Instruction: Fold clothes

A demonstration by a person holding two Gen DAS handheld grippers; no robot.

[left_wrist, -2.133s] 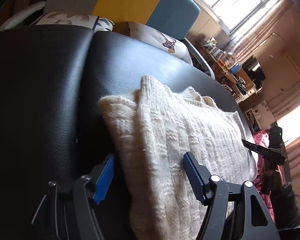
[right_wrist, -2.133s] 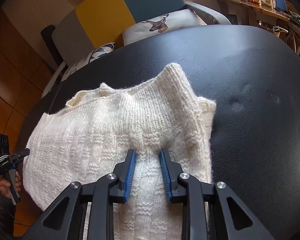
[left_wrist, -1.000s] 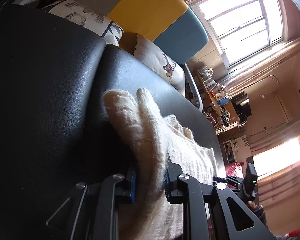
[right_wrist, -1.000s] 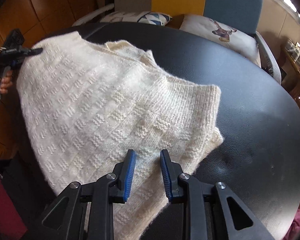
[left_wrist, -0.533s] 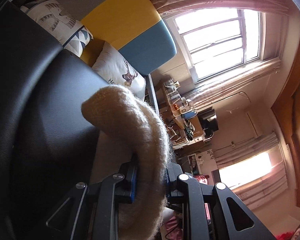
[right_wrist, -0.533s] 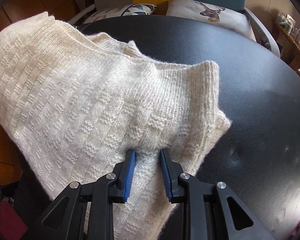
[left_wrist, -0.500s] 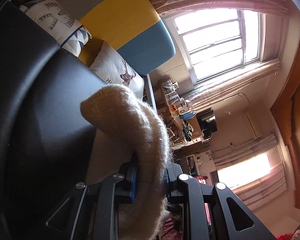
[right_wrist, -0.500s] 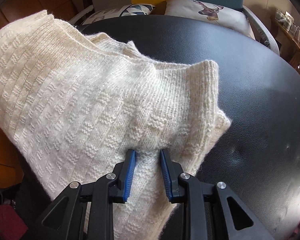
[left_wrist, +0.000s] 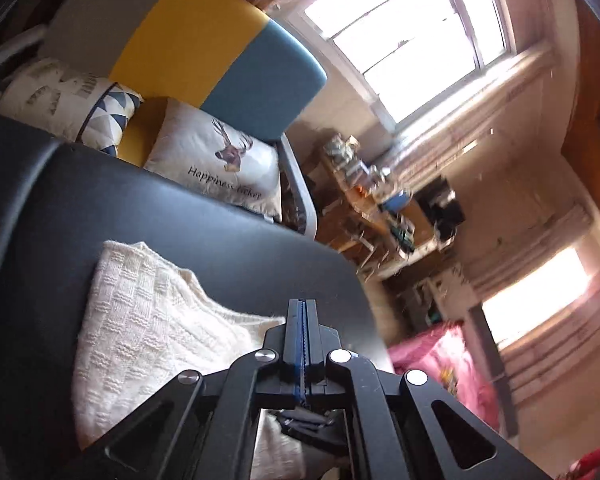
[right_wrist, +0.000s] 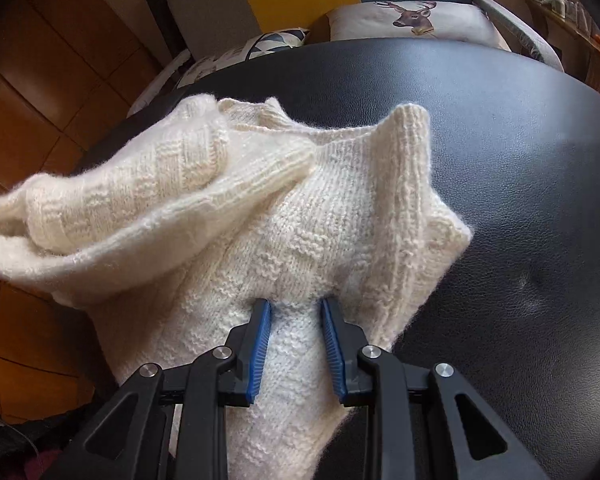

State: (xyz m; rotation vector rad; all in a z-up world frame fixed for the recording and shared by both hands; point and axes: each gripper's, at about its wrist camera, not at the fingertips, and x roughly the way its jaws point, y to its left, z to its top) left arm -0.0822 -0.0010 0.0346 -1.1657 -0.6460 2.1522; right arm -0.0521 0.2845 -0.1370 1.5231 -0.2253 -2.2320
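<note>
Presently, the left gripper (left_wrist: 301,320) is fully closed, its blue pads pressed flat together with nothing between them; it sits raised above the black padded surface (left_wrist: 220,256), clear of the garment. The cream knitted sweater (left_wrist: 140,332) lies on that surface toward its left edge, partly doubled over: in the right wrist view a thick rolled fold (right_wrist: 112,208) rests across the sweater's left portion, overhanging the surface's left edge. The ribbed hem stands up in a peak near the middle of the surface. The right gripper (right_wrist: 296,344) is narrowly parted and clamped on a bunched ridge of the knit at the near edge. Beyond the far edge sit a deer-print cushion (left_wrist: 220,168) and a yellow-and-blue chair back (left_wrist: 236,68).
</note>
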